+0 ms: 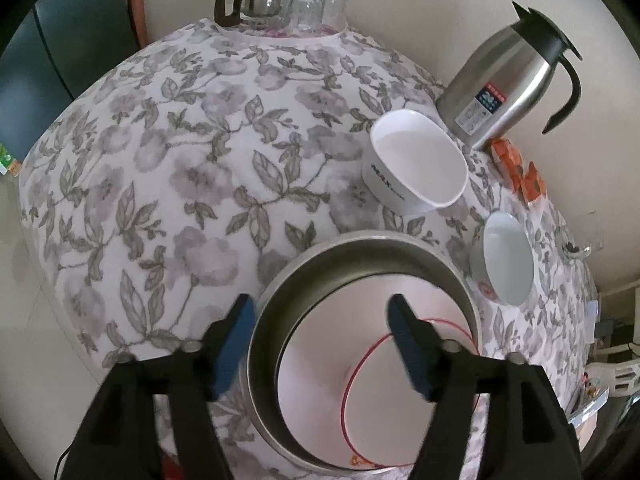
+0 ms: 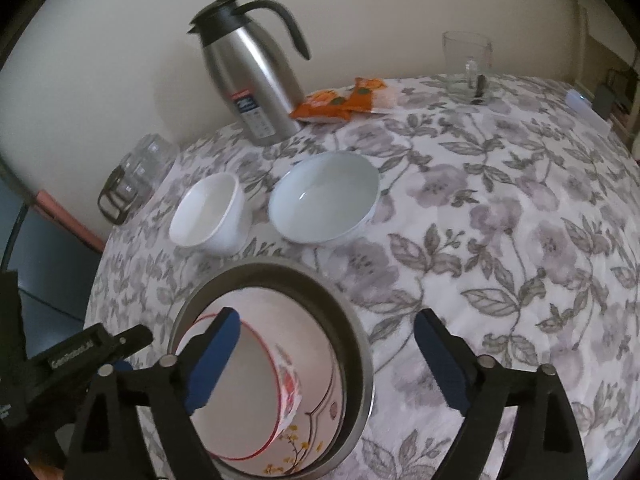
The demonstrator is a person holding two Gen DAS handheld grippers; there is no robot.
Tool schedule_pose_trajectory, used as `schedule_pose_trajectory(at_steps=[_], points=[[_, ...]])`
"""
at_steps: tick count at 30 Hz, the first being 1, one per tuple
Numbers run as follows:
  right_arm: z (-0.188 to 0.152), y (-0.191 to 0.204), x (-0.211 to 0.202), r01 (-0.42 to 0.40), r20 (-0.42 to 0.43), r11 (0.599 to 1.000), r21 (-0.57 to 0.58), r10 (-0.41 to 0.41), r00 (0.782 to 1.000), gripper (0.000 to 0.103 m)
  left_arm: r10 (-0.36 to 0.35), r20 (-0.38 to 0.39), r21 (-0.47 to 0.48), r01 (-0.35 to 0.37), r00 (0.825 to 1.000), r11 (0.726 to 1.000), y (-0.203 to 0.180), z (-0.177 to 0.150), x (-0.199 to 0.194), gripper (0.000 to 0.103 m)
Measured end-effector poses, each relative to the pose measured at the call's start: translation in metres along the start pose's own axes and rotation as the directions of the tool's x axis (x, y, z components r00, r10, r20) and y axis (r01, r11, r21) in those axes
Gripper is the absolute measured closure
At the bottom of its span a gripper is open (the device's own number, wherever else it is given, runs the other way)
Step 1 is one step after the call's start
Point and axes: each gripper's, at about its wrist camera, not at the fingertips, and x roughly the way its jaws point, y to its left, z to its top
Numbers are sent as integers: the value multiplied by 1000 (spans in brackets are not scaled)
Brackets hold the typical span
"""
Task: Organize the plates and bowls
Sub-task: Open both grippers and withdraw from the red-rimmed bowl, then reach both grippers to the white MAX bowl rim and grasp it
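Note:
A steel bowl [image 1: 360, 252] sits on the floral tablecloth near the front; it shows in the right wrist view [image 2: 356, 332] too. Inside it lie a white plate [image 1: 312, 376] and a red-rimmed bowl [image 1: 380, 412], which the right wrist view [image 2: 256, 412] shows tilted over a flower-painted plate [image 2: 320, 432]. A white square bowl [image 1: 416, 160] [image 2: 208, 216] and a pale blue bowl [image 1: 506, 264] [image 2: 324, 196] stand beyond. My left gripper [image 1: 320, 316] is open, its fingers straddling the steel bowl's left rim. My right gripper [image 2: 326, 328] is open, straddling the steel bowl's right rim.
A steel thermos jug [image 1: 508, 80] [image 2: 252, 76] stands by the wall. A glass coffee pot [image 1: 256, 0] [image 2: 128, 184] and upturned glasses [image 1: 316, 4] stand at the table's edge. Orange packets [image 2: 344, 100] [image 1: 520, 172] and a glass mug [image 2: 466, 68] lie behind.

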Motion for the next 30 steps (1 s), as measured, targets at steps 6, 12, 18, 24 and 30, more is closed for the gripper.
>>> schedule_pose_trajectory(at_steps=[6,12,18,24,30], points=[[11,-13,1,10,30,998,54,-12,999,0,-27,98,10,26,995,1000,-6,9,-11,3],[19,-27,6,44,35,995,95,-48,998,0,-115,161,52,108,980,993,-20,21,-23,2],[27,-35,9,36,26,991,126,-39,999,0,-181,170,149,156,969,976,-42,36,-32,2],[40,-36,8,34,64,993,112,-42,997,0,-228,79,162,213,971,964,-69,57,-31,2],[54,-25,2,4,130,997,73,-14,991,0,-228,30,80,225,973,971,-69,79,-12,2]])
